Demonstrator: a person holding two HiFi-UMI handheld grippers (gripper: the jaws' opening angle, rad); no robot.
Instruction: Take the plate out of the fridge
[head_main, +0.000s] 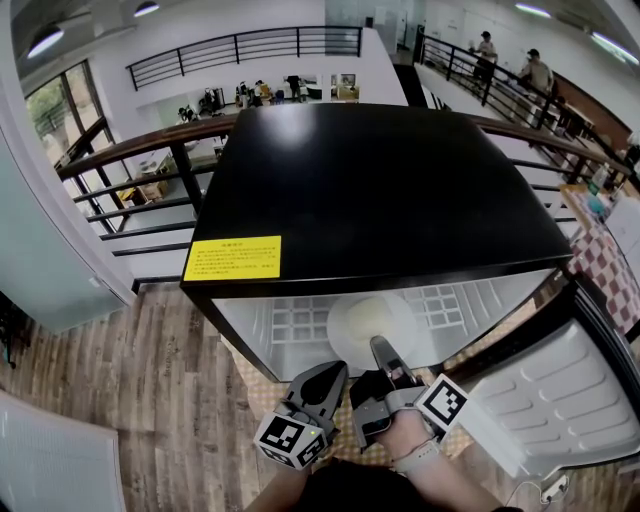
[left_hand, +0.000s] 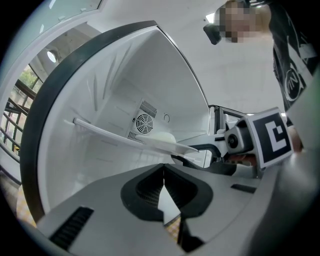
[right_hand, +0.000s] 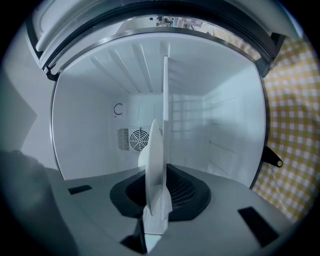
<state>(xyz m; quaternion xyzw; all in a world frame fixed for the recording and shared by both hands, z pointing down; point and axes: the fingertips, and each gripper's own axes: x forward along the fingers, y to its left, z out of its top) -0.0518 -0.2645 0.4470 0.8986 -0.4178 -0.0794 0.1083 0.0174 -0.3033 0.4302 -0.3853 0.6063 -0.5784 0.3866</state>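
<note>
A white plate (head_main: 370, 322) lies on the shelf (head_main: 290, 325) inside the open black fridge (head_main: 370, 190). My right gripper (head_main: 380, 346) reaches into the fridge and is shut on the plate's near rim; in the right gripper view the plate (right_hand: 155, 165) stands edge-on, pinched between the jaws of the right gripper (right_hand: 156, 210). My left gripper (head_main: 334, 370) hangs just outside the fridge's opening, beside the right one, shut with nothing in it. The left gripper view shows its jaws (left_hand: 163, 182) together, with the plate (left_hand: 165, 142) and the right gripper (left_hand: 200, 150) beyond.
The fridge door (head_main: 570, 390) stands swung open at the right. A yellow label (head_main: 233, 258) sits on the fridge top. A fan vent (right_hand: 137, 139) is on the back wall. A yellow checked cloth (right_hand: 295, 140) lies under the fridge, with a railing (head_main: 130, 180) behind.
</note>
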